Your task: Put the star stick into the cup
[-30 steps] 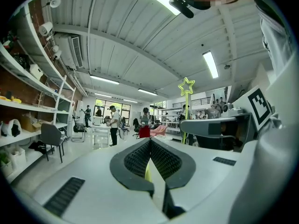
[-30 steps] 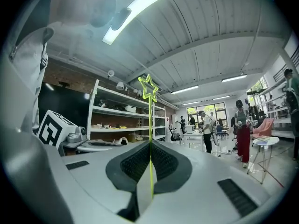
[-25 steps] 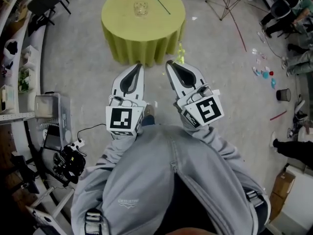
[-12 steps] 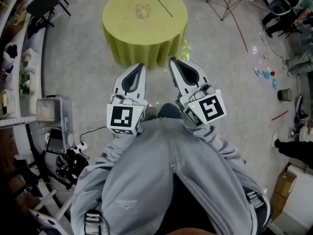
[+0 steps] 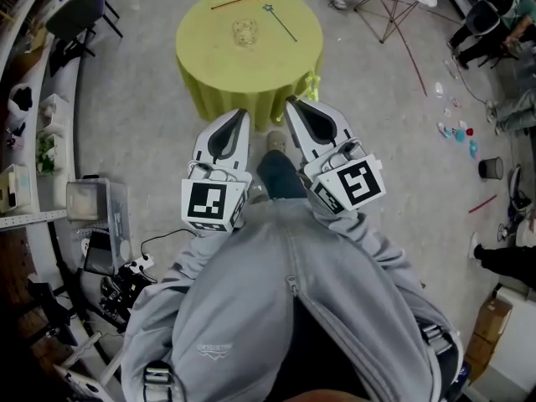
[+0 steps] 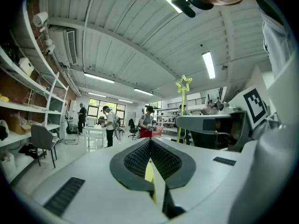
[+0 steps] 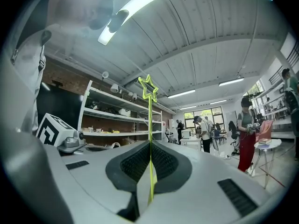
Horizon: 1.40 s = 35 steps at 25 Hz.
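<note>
Star stick (image 7: 149, 125) | upright, pinched in closed right claw (image 5: 291, 105) | left claw (image 5: 239, 113) closed, empty | counter (image 5: 251, 69) with cup (image 5: 244, 32) slightly nearer than a second ago, still well apart | approach under way, insertion not begun

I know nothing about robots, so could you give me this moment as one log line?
right gripper: shut on yellow star stick | left gripper: shut, empty | cup: on round table ahead | stick not yet in cup

star stick (image 7: 149, 125) upright, cup (image 5: 244, 32) well apart
</note>
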Motion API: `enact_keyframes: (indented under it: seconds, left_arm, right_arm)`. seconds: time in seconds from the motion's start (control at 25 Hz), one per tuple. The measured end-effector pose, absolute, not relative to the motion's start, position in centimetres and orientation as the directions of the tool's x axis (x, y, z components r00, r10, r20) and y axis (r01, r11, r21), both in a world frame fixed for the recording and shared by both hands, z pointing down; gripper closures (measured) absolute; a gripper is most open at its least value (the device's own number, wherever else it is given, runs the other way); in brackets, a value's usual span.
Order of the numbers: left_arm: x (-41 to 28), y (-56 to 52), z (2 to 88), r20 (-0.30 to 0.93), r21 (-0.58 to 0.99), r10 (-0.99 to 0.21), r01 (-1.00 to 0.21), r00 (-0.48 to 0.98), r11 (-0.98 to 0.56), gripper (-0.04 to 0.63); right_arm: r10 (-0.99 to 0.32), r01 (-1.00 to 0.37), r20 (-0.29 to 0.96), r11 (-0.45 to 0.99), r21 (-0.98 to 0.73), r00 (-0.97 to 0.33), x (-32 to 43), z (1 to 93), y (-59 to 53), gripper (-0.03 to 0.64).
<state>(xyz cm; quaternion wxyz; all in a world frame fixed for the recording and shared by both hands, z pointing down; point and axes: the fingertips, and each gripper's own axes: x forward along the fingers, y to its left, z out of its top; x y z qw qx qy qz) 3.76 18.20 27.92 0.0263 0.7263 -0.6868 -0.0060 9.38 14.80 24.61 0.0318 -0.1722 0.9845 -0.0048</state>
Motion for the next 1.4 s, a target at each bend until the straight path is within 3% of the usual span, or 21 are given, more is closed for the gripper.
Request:
enact_keyframes:
  seconds: [0.6, 1.4]
  left_arm:
    - [-2.6, 3.4, 28.8, -0.008, 0.051, -1.0, -0.999, -0.008, 0.008, 0.578]
    - [-15.8, -22.8, 29.4, 0.052, 0.072, -0.977, -0.975, -0.205, 0.209, 0.578]
  right_arm:
    - [-0.272, -0.274, -0.071, 0.962, 0.012, -0.96, 2.6, 25.5, -0.8, 0.583]
    - [-0.009, -0.009, -0.001, 0.999, -0.046, -1.0, -12.3, 28.3, -27.1, 0.583]
